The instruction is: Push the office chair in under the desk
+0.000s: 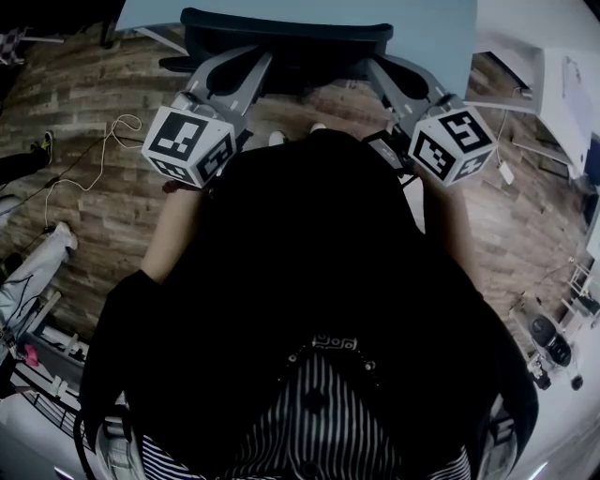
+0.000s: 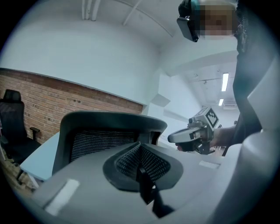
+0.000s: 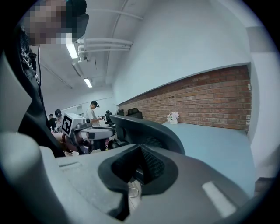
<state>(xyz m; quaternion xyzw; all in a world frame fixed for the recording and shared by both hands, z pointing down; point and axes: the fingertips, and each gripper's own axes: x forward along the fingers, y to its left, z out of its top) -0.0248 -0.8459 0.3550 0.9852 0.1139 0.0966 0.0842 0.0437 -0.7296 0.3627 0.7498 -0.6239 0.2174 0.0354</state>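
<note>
Desk (image 1: 422, 28) is being faced, with chair (image 1: 281, 28) at its edge, seemingly partly under. Left gripper (image 1: 255, 61) and right gripper (image 1: 377, 67), both shut and holding nothing, are being set against the backrest. Uneven pushing risks the chair swivelling and tips slipping.

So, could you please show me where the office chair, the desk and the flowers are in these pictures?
Office chair (image 1: 286, 26), head view, on the top edge of its backrest.
Desk (image 3: 214, 144), right gripper view, on the bare blue top.
Flowers (image 3: 173, 116), right gripper view, on the pale blossoms.
</note>
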